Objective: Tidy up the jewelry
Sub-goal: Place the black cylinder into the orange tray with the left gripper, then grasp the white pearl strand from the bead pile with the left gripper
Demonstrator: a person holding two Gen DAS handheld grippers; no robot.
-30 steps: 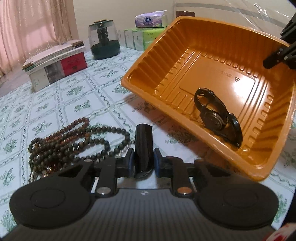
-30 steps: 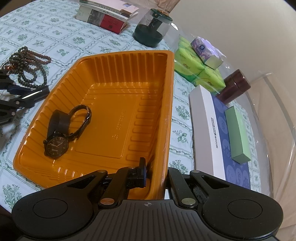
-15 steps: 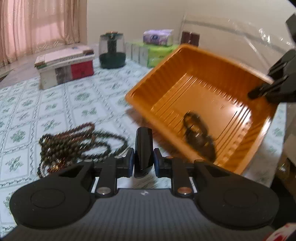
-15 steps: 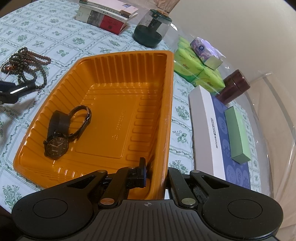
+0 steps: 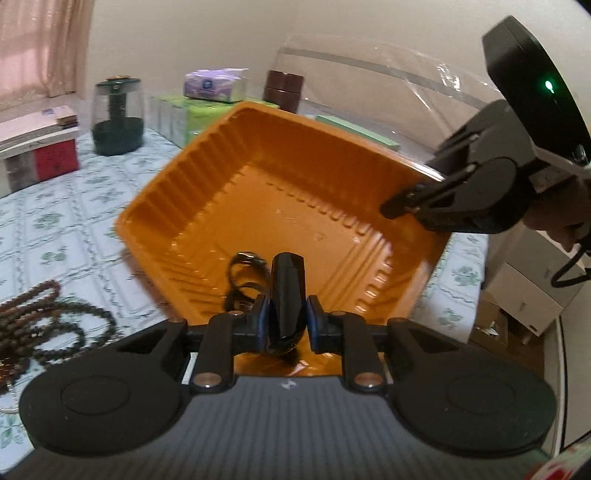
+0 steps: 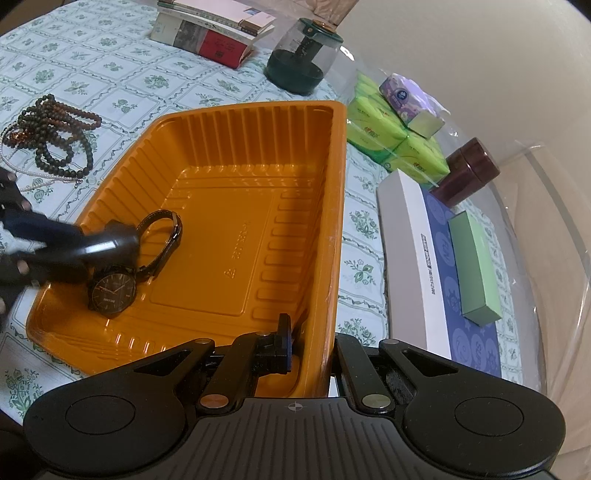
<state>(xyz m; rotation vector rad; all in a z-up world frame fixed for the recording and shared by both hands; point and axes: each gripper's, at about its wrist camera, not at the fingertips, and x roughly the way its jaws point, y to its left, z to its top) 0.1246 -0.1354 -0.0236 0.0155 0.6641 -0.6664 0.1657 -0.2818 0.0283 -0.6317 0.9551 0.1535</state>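
An orange plastic tray (image 6: 236, 221) lies on the flowered tablecloth, and a black wristwatch (image 6: 112, 291) rests in its near left corner. My right gripper (image 6: 314, 350) is shut on the tray's right wall, one finger inside and one outside; in the left wrist view this right gripper (image 5: 402, 203) pinches the tray (image 5: 295, 184) at its rim. My left gripper (image 5: 288, 321) is shut on a glossy black band-like piece (image 5: 288, 291) and hovers over the tray's corner, just above the watch strap (image 5: 243, 280). In the right wrist view the left gripper (image 6: 74, 243) comes in from the left. Dark bead strands (image 6: 55, 133) lie outside the tray.
At the back stand a stack of books (image 6: 214, 33) and a green-based glass jar (image 6: 303, 59). Green tissue packs (image 6: 388, 136), a brown jar (image 6: 465, 177), and a long white-and-blue box (image 6: 436, 273) with a green box (image 6: 476, 269) on it lie right of the tray.
My left gripper has risen and swung right with the black piece, from beside the beads to over the tray's corner. The right gripper and the tray have stayed put.
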